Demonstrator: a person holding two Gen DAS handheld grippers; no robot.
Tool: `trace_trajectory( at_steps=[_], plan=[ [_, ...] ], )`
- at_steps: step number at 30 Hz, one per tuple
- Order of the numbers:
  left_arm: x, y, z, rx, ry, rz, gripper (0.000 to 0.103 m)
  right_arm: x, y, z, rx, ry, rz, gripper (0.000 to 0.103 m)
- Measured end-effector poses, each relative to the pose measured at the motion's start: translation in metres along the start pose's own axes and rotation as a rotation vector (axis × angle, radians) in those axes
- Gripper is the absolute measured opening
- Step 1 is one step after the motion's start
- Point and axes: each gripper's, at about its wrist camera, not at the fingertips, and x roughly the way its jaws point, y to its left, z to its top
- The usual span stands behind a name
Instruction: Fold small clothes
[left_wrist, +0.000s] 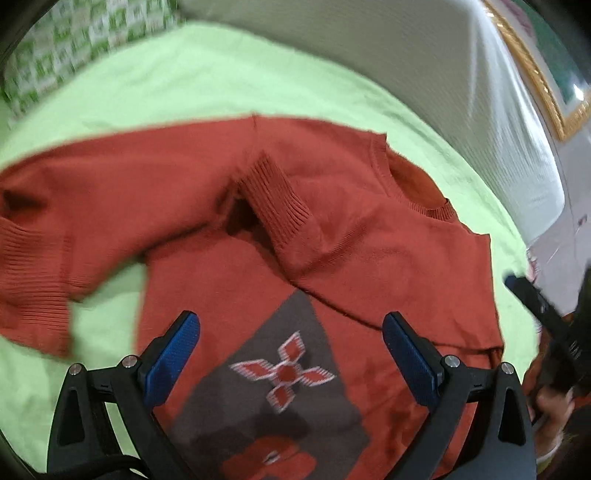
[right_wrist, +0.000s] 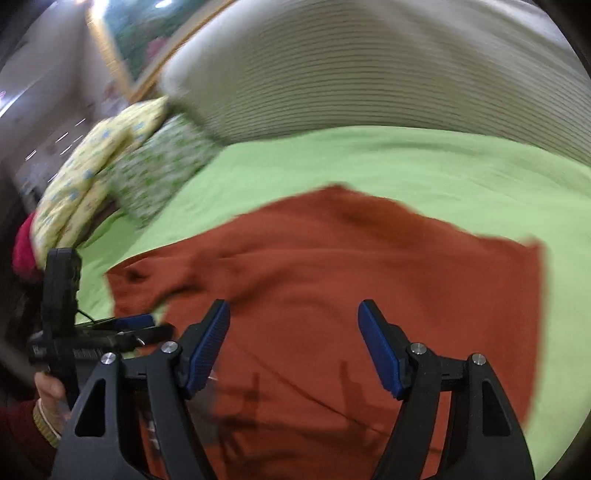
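Note:
A small rust-red knit sweater (left_wrist: 369, 240) lies flat on a light green bed sheet (left_wrist: 221, 85). It has a grey diamond panel with a red-and-white flower motif (left_wrist: 282, 373) on its front. One sleeve is folded across the chest, with its ribbed cuff (left_wrist: 277, 195) near the middle. The other sleeve (left_wrist: 40, 236) spreads to the left. My left gripper (left_wrist: 291, 332) is open and empty above the panel. My right gripper (right_wrist: 293, 321) is open and empty above the sweater's plain red cloth (right_wrist: 369, 258). The left gripper (right_wrist: 136, 326) also shows at the left edge of the right wrist view.
A grey striped headboard cushion (right_wrist: 369, 74) runs behind the bed. Green-patterned (right_wrist: 159, 170) and yellow-patterned pillows (right_wrist: 85, 177) lie at the bed's far end. A gold-framed picture (left_wrist: 535, 85) hangs on the wall. The right gripper's body (left_wrist: 546, 332) is at the sweater's right side.

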Motion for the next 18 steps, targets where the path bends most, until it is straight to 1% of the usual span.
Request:
trace_trajectory(
  at_steps=[1,2,3,4,5,7,8,9,10,11,12,13,14,15,16,17,18],
  plan=[
    [0.008,-0.001,0.005,-0.007,0.012,-0.004,0.099,-0.015,-0.020,-0.006,0.030,-0.026,-0.085,0.073],
    [0.017,-0.003,0.011,-0.018,0.020,0.012,0.099,-0.025,-0.034,-0.010,0.052,-0.048,-0.153,0.073],
    [0.023,-0.004,0.015,-0.026,0.015,0.032,0.099,-0.036,-0.048,-0.015,0.077,-0.069,-0.219,0.073],
    [0.029,-0.005,0.024,-0.041,-0.002,0.048,0.099,-0.044,-0.068,-0.022,0.121,-0.067,-0.281,0.073],
    [0.033,-0.005,0.031,-0.048,-0.017,0.059,0.099,-0.046,-0.081,-0.023,0.155,-0.052,-0.301,0.073],
    [0.049,-0.004,0.049,-0.058,-0.021,0.116,0.099,-0.050,-0.110,-0.025,0.217,-0.035,-0.321,0.073],
    [0.058,-0.003,0.057,-0.061,-0.015,0.133,0.096,-0.047,-0.117,-0.024,0.224,-0.021,-0.336,0.073],
    [0.062,-0.002,0.061,-0.064,-0.019,0.146,0.090,-0.043,-0.123,-0.022,0.227,-0.006,-0.353,0.073],
    [0.065,-0.004,0.065,-0.063,-0.040,0.166,0.085,-0.034,-0.127,-0.019,0.232,0.011,-0.369,0.073],
    [0.066,-0.007,0.066,-0.046,-0.057,0.180,0.068,-0.027,-0.130,-0.018,0.239,0.020,-0.376,0.073],
    [0.067,-0.012,0.067,-0.020,-0.066,0.189,0.044,-0.019,-0.130,-0.017,0.246,0.029,-0.379,0.073],
    [0.068,-0.017,0.067,0.006,-0.064,0.190,0.033,-0.010,-0.135,-0.015,0.253,0.041,-0.366,0.072],
    [0.070,-0.020,0.067,0.016,-0.057,0.169,0.019,-0.003,-0.136,-0.014,0.252,0.052,-0.344,0.071],
    [0.069,-0.022,0.067,0.016,-0.058,0.159,0.013,0.007,-0.135,-0.015,0.246,0.074,-0.314,0.049],
    [0.065,-0.023,0.066,0.016,-0.067,0.153,0.012,0.013,-0.133,-0.017,0.231,0.105,-0.302,0.013],
    [0.058,-0.026,0.064,0.017,-0.081,0.129,0.011,0.014,-0.131,-0.017,0.215,0.107,-0.303,0.013],
    [0.049,-0.029,0.062,0.016,-0.096,0.085,0.010,0.006,-0.129,-0.017,0.197,0.081,-0.301,0.013]
  ],
)
